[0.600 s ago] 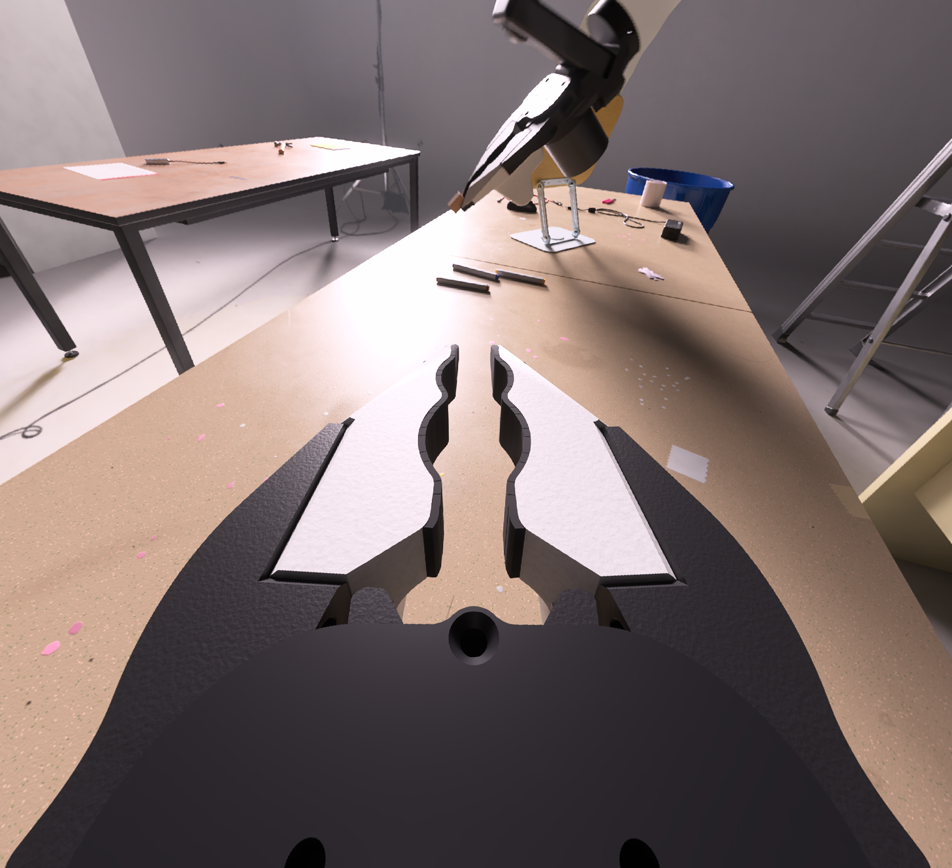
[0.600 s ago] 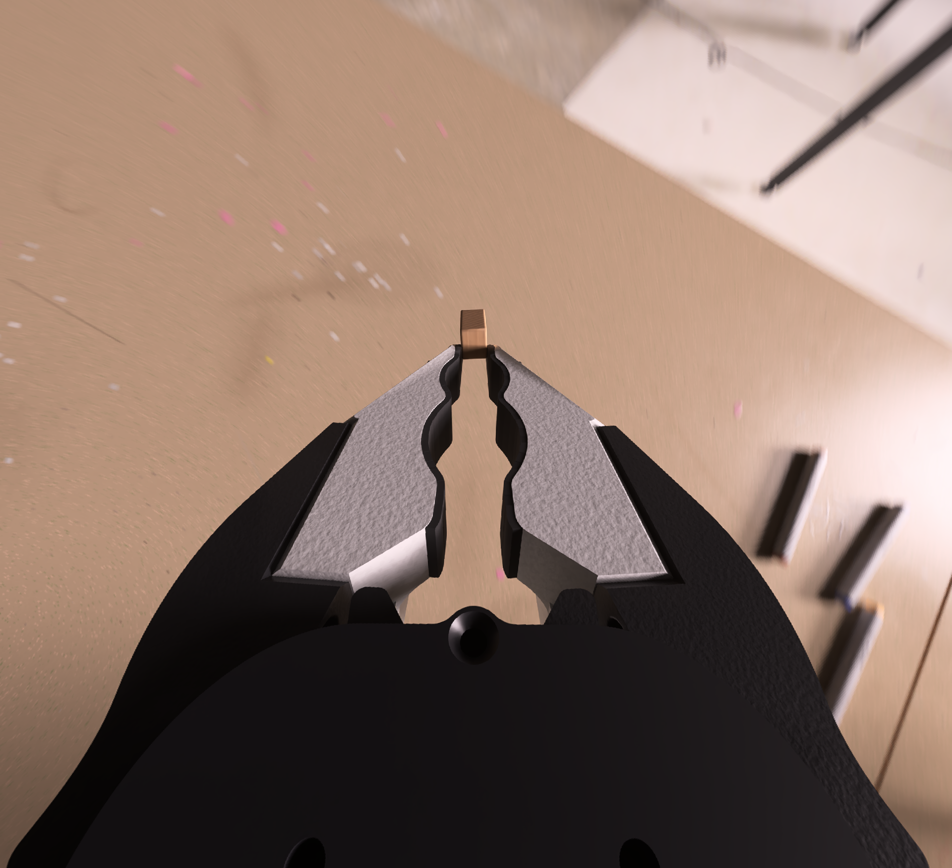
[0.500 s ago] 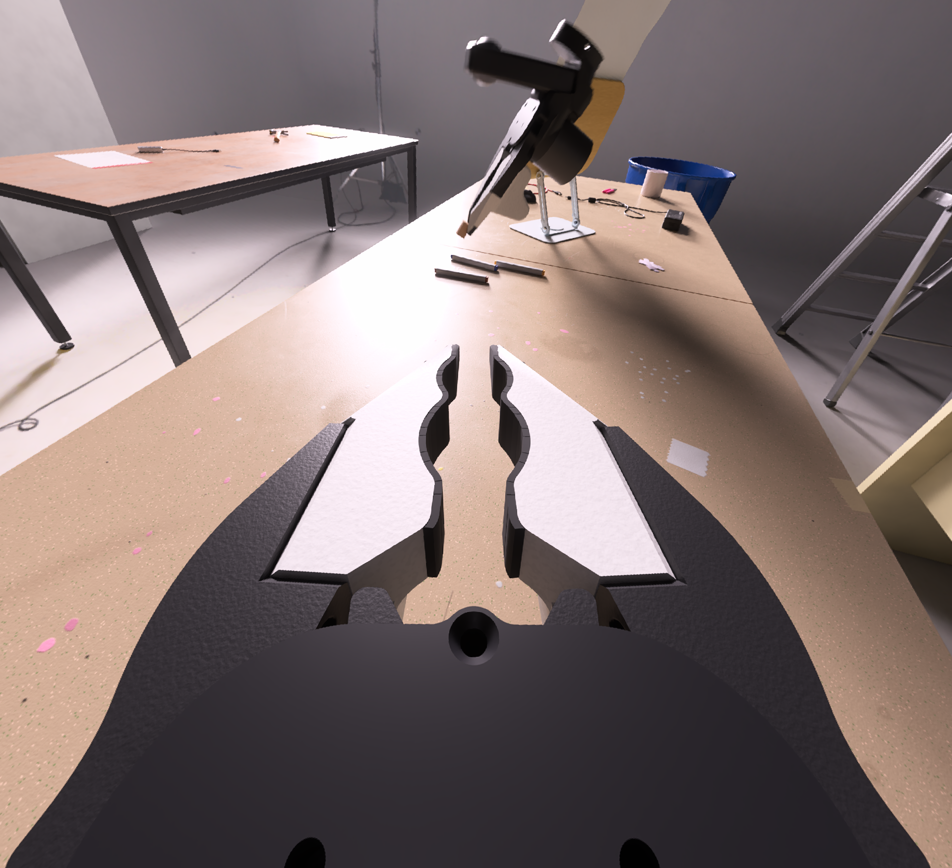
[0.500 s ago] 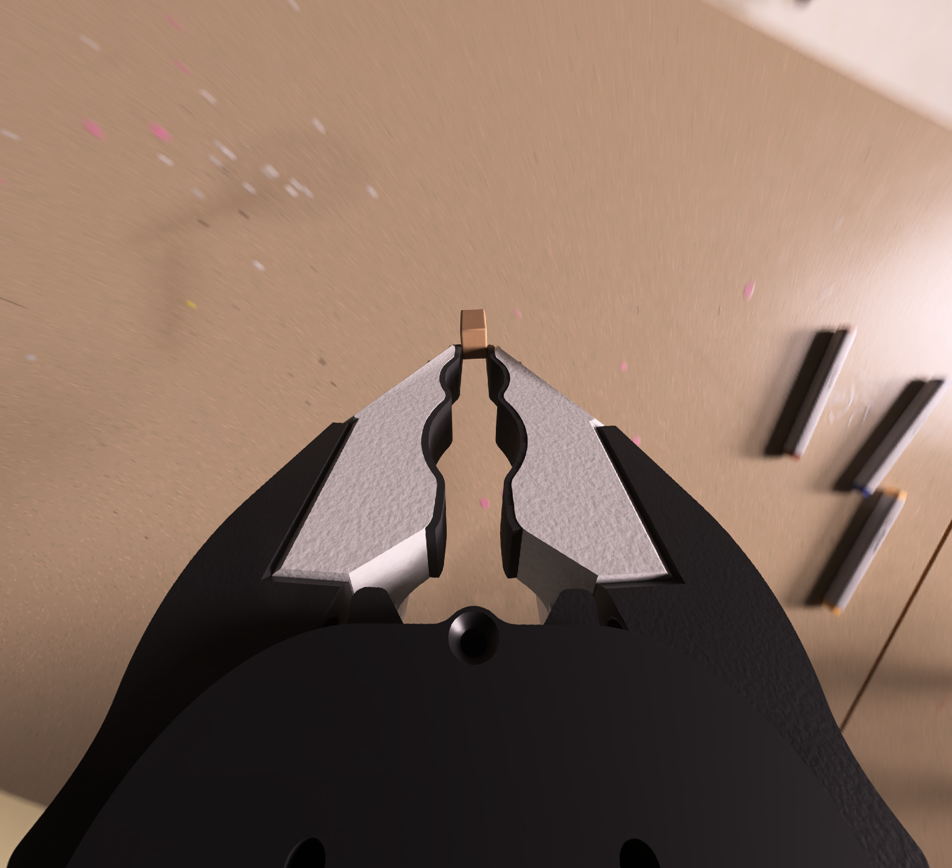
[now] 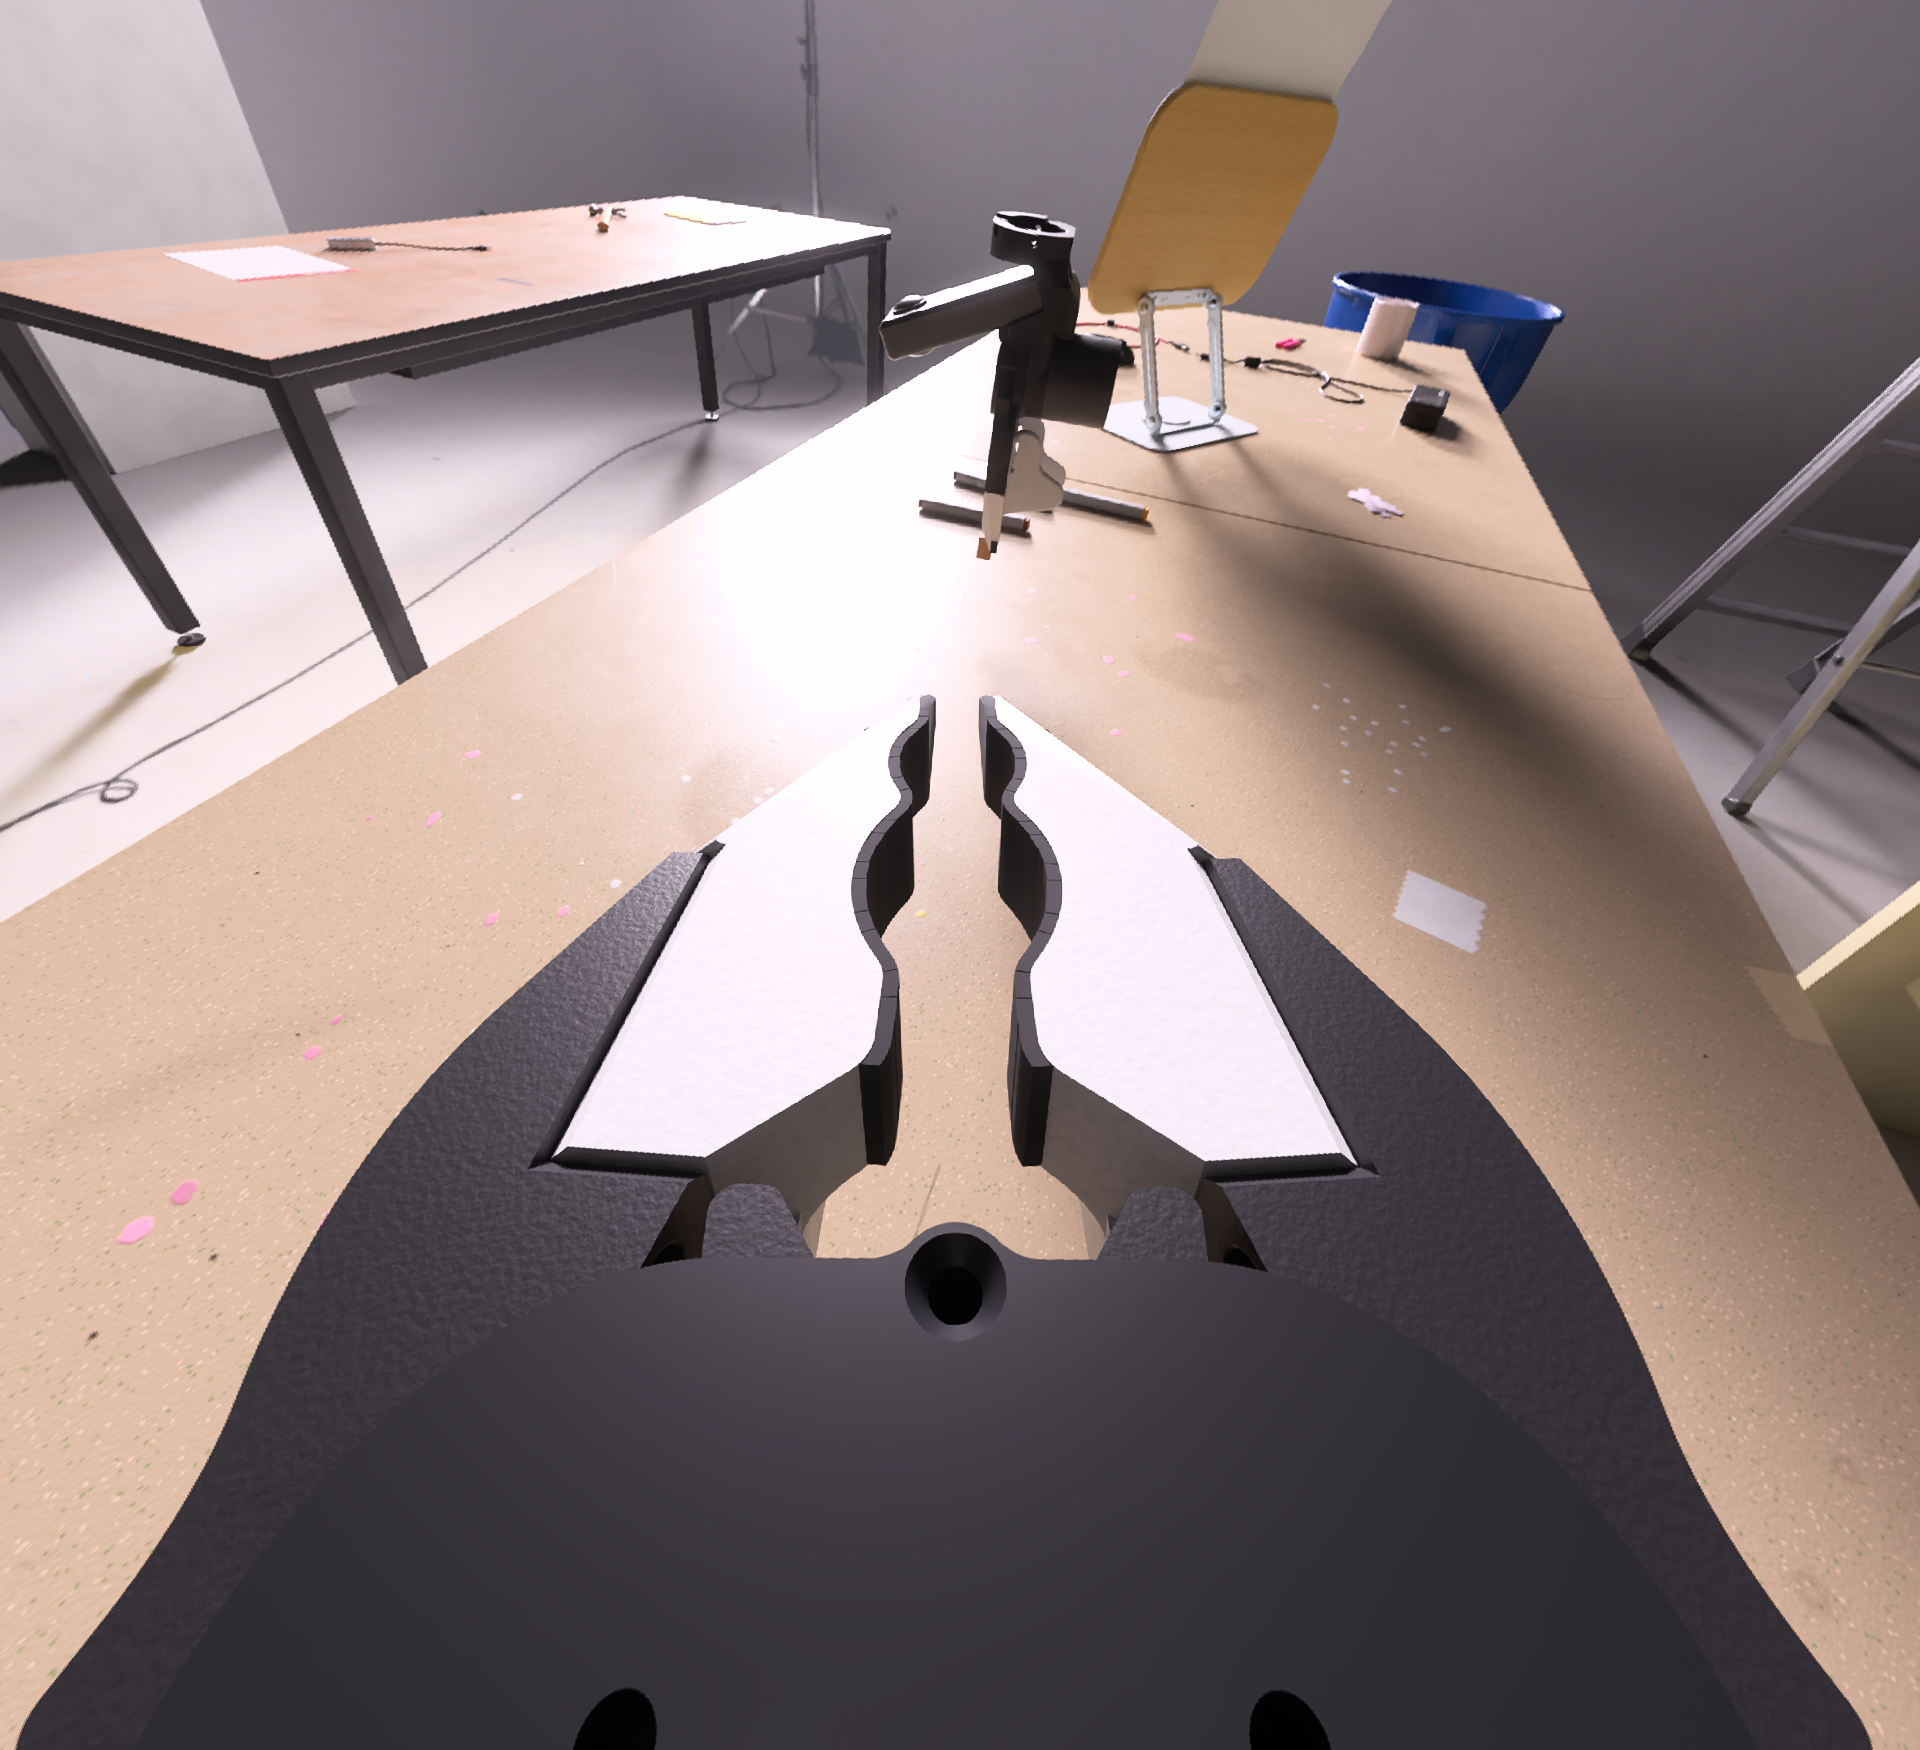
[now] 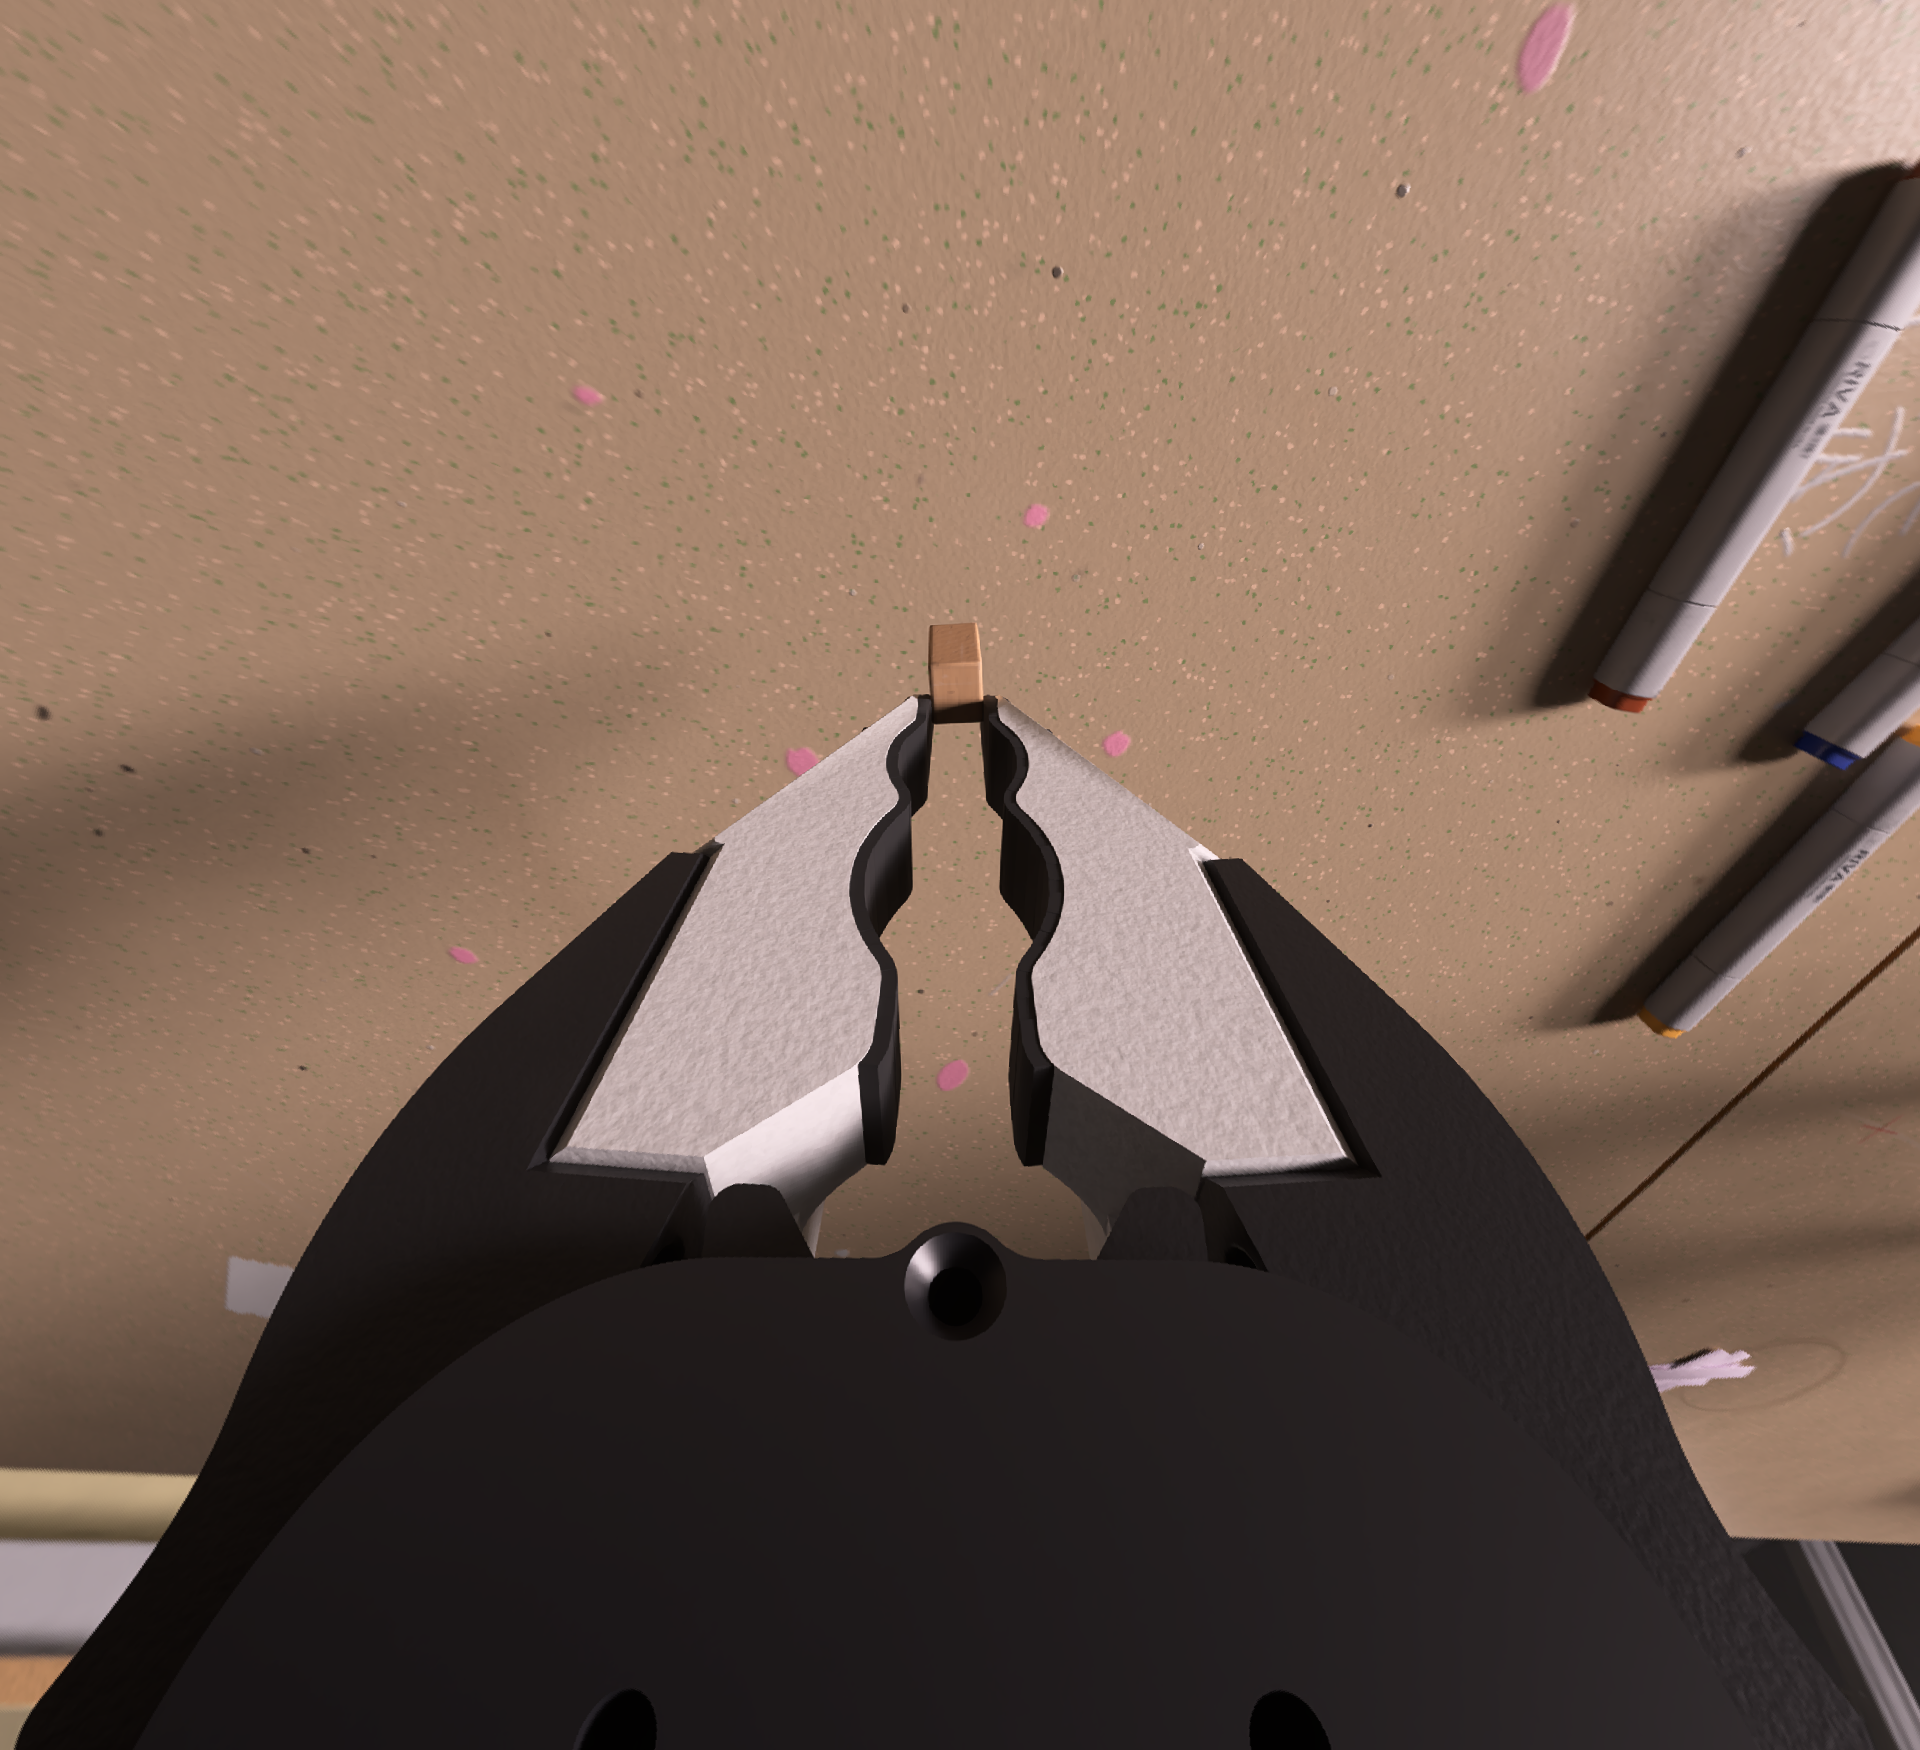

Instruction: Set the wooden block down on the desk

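The small wooden block is pinched between the tips of my right gripper, which points down at the tan desk. In the left wrist view the right gripper stands far ahead with the block at its tips, close over the desk by the markers. I cannot tell whether the block touches the surface. My left gripper is low over the near desk. Its fingers are nearly together with a narrow gap, and it holds nothing.
Grey markers lie to the right of the block, also seen in the left wrist view. Farther back stand a yellow paddle on a metal stand and a blue tub. A second table is left, a ladder right.
My right gripper has come down toward the desk with the block and turned to point straight down; the surface and markers look much closer. My left gripper has barely moved.
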